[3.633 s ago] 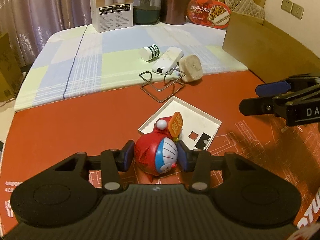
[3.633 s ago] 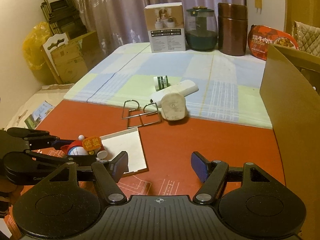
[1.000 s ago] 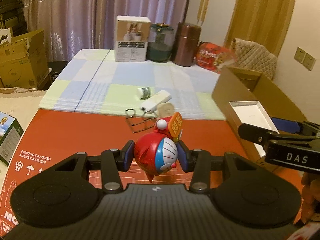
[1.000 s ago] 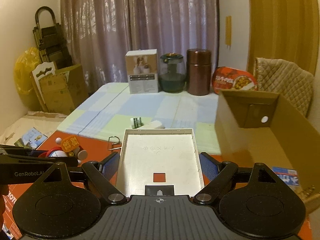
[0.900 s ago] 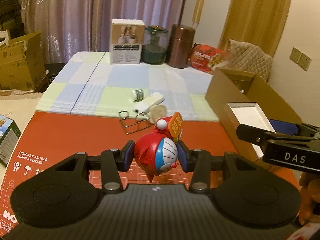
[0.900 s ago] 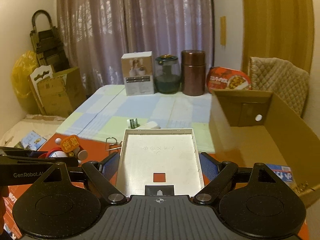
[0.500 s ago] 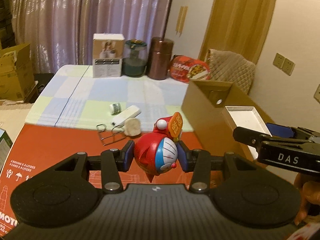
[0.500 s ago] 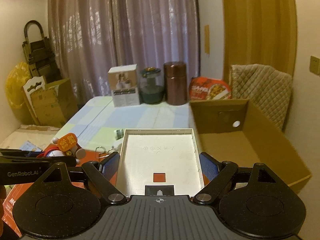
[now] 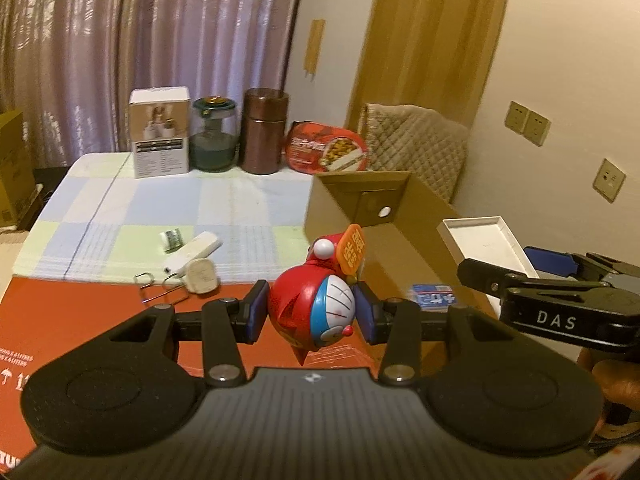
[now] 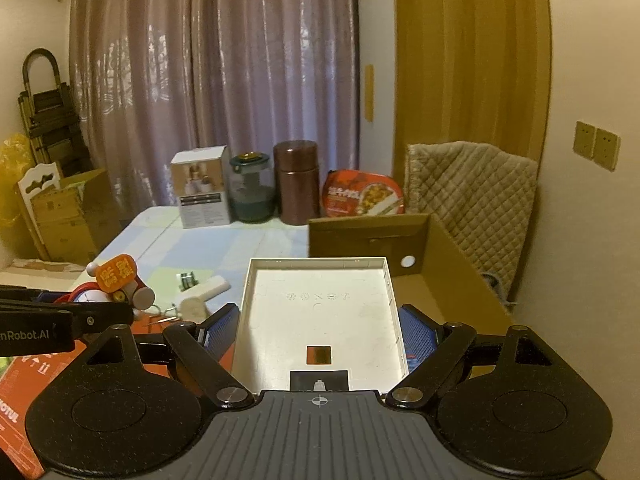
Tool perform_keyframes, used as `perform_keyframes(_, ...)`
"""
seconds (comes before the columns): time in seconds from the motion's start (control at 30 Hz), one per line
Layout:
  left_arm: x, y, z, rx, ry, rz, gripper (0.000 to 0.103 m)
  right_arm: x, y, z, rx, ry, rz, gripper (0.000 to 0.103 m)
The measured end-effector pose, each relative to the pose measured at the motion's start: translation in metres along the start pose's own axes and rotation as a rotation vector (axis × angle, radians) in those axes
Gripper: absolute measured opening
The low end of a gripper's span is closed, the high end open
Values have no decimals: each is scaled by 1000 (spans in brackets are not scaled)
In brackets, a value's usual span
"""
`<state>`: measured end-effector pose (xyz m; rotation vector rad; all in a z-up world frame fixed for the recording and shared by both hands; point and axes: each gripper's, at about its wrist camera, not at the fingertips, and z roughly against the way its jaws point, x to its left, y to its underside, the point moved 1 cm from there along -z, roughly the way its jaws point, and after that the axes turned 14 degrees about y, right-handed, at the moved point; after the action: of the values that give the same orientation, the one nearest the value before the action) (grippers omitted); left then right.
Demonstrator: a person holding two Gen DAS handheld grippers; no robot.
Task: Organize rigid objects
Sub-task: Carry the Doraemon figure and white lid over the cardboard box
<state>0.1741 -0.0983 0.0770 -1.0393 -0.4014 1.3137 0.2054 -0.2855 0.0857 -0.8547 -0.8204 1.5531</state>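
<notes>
Both loads higher; cardboard box (image 10: 448,276) floor half-hidden.

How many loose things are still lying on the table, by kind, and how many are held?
Wire rack: 1
Beige plug: 1
White remote: 1
Small bottle: 1
Held toy, left gripper: 1
Held tray, right gripper: 1
Total: 6

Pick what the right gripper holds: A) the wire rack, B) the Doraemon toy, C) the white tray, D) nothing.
C: the right gripper has its blue pads against both sides of the white tray, while the toy sits in the left gripper.
</notes>
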Motion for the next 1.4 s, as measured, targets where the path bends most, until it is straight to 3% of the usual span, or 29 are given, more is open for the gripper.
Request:
perform_keyframes(0.7,-59,-22,-72,58,93,-75,40,-89,-2,-26,33,99,-42,82)
perform_keyframes(1.4,-64,-35,-132,117,109,-108,40,-113,-1,-71,96,93,-49,82)
